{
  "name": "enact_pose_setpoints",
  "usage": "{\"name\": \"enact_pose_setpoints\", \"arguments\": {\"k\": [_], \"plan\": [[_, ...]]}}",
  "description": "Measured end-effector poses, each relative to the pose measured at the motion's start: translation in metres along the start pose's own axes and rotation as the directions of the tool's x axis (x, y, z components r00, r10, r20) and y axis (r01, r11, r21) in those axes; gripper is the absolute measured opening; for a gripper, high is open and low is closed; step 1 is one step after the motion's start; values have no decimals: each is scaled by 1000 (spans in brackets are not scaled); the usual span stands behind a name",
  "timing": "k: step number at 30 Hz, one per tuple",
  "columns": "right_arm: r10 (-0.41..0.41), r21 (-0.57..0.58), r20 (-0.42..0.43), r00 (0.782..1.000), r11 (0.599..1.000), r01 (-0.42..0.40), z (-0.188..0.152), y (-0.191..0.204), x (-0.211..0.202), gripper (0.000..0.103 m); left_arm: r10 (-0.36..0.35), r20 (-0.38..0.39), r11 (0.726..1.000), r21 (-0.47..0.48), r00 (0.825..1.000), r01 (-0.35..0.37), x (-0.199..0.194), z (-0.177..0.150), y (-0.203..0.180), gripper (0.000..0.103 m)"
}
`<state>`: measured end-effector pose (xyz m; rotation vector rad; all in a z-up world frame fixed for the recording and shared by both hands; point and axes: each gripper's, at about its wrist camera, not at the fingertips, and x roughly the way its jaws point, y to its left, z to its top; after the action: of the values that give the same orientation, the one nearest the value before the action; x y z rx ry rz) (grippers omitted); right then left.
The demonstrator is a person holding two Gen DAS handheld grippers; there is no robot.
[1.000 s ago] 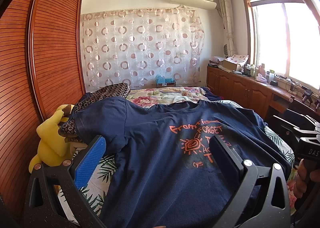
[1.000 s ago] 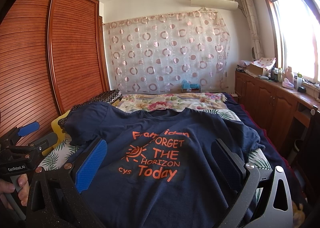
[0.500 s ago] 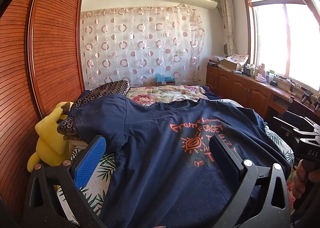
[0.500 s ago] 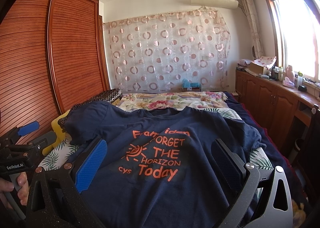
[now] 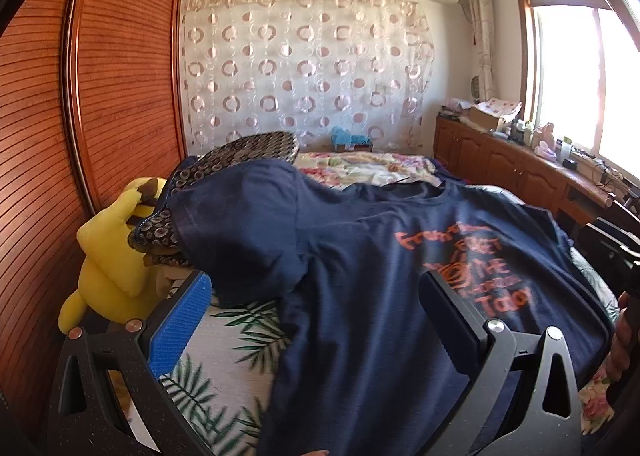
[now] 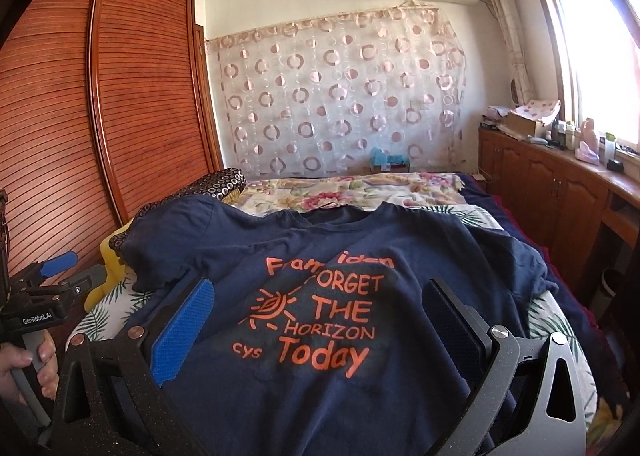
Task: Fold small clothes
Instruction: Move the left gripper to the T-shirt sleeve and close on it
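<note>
A navy T-shirt (image 5: pixel 360 276) with orange lettering lies spread face up on the bed; it also shows in the right wrist view (image 6: pixel 320 316). Its left sleeve (image 5: pixel 240 232) lies over a patterned pillow. My left gripper (image 5: pixel 316 308) is open and empty, above the shirt's lower left part near the sleeve. My right gripper (image 6: pixel 316 320) is open and empty, above the shirt's lower middle over the print. The left gripper also shows at the left edge of the right wrist view (image 6: pixel 48 284). The shirt's hem is hidden below both frames.
A yellow plush toy (image 5: pixel 116 260) sits at the bed's left side against the wooden wardrobe (image 5: pixel 80 136). A dark patterned pillow (image 5: pixel 240 152) lies beyond the sleeve. The leaf-print bedsheet (image 5: pixel 232 340) shows beside the shirt. Wooden cabinets (image 6: pixel 560 192) run along the right wall.
The left gripper has moved left and turned, so the shirt's print now sits further right in its view. The right gripper has barely moved. Both stay open.
</note>
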<state>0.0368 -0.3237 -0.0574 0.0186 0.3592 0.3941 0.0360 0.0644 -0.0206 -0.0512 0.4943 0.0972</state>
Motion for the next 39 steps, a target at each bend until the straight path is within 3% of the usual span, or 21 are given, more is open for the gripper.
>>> {"name": "enact_pose_setpoints", "arguments": {"k": [3,8,14,19,26,28,32,33,34,36,39], "plan": [[12,-26,-18,1000,1000,-13,2,6,15,103,10,-36,1000,-7,999,-11,14,-2,23,103],[96,-28,-122,988,995,-100,-2,15,40,103,10,-88,999,-31,996,-13,38,-6,59,102],[103,-86,-227,968,988,-125,-9,26,60,103,-67,-194,993,-110,979,46,81,-6,91,77],[102,-115,-295,950,983,-142,-7,26,73,103,-72,-248,989,-146,966,37,112,-3,105,76],[96,-143,-324,941,978,-149,1,26,73,103,-131,-297,979,-191,946,76,139,-6,114,75],[95,-147,-327,940,978,-150,2,26,73,103,-162,-292,973,-205,943,104,140,-6,117,66],[101,-142,-319,942,978,-153,-3,24,76,103,-193,-268,969,-204,944,140,135,-5,120,39],[103,-140,-315,943,978,-154,-3,25,75,103,-179,-269,972,-196,946,128,133,-5,121,17],[105,-138,-312,944,978,-155,-4,28,76,103,-161,-273,975,-193,948,110,132,-4,124,6],[106,-137,-309,945,978,-155,-6,29,81,103,-183,-265,970,-206,947,130,126,-3,128,4],[107,-136,-303,947,979,-154,-7,28,80,103,-158,-235,979,-164,959,121,109,4,125,3]]}}
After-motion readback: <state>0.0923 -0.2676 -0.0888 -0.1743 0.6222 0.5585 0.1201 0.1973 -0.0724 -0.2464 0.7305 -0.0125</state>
